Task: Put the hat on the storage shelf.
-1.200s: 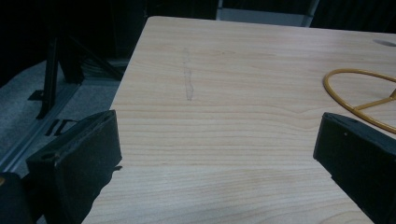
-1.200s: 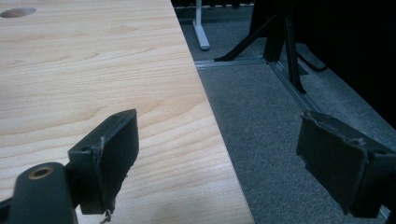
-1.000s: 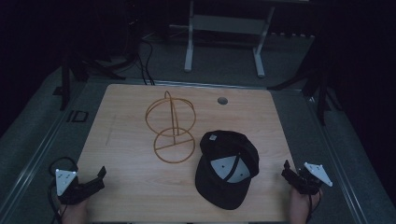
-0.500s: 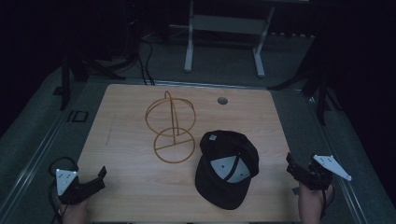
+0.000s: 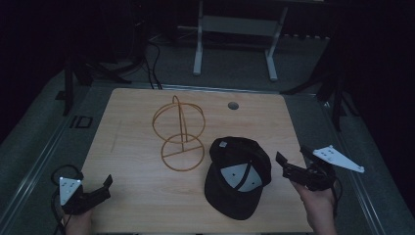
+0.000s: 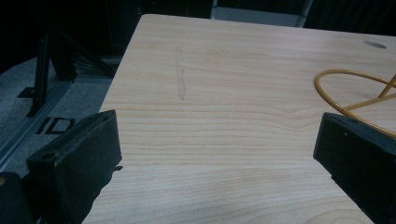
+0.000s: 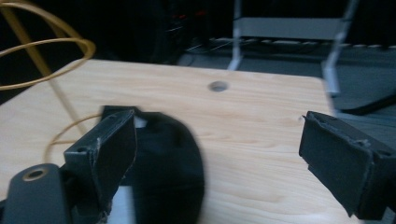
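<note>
A black cap (image 5: 238,175) lies upside down on the wooden table (image 5: 137,117), its grey lining facing up, right of the table's middle. A yellow wire stand (image 5: 180,134) stands upright just left of it. My right gripper (image 5: 293,162) hovers open at the table's right edge, its jaws pointing left toward the cap (image 7: 173,163), a short gap away. My left gripper (image 5: 105,186) rests open at the front left corner, holding nothing. The stand's base ring (image 6: 355,95) shows beyond its right jaw.
A round cable hole (image 5: 233,105) sits in the table's far right part. Beyond the table stand a white metal frame (image 5: 235,34) and dark tripod legs (image 5: 333,93) on grey floor. Bare wood (image 6: 210,93) lies ahead of the left gripper.
My right gripper has risen and turned left toward the cap, its grey plate now tilted up at the right. The left gripper has hardly moved.
</note>
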The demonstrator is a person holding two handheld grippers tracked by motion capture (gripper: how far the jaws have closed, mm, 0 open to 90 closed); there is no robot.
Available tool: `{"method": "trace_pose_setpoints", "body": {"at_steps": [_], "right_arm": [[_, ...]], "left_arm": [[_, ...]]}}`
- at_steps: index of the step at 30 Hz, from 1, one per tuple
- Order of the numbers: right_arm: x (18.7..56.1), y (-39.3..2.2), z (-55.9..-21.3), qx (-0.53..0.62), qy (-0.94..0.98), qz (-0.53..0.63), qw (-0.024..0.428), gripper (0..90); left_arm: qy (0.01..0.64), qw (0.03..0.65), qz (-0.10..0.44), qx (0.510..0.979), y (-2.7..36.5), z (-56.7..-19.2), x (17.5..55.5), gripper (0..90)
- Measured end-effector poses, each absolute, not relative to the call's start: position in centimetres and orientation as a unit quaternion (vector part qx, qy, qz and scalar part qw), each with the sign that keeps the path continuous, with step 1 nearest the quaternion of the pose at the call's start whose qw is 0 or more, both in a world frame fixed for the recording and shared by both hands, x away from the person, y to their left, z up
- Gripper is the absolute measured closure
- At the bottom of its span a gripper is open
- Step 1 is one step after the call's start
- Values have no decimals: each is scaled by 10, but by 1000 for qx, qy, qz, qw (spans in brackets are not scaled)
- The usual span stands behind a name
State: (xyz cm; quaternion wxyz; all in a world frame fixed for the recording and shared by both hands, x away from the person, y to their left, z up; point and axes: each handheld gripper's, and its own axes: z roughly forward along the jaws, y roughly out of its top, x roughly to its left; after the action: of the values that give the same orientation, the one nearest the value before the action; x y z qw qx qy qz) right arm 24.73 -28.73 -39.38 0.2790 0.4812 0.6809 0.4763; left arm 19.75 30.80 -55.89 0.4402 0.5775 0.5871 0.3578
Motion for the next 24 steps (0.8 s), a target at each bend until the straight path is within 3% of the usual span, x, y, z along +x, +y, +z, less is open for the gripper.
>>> {"method": "trace_pose_setpoints", "body": {"at_steps": [17, 24], "right_arm": [[279, -245, -446, 486, 740, 407, 224, 231], [289, -243, -470, 505, 739, 351, 275, 616]], "left_arm": [[582, 440, 356, 585, 306, -559, 198, 12], [581, 439, 353, 587, 306, -559, 198, 12]]}}
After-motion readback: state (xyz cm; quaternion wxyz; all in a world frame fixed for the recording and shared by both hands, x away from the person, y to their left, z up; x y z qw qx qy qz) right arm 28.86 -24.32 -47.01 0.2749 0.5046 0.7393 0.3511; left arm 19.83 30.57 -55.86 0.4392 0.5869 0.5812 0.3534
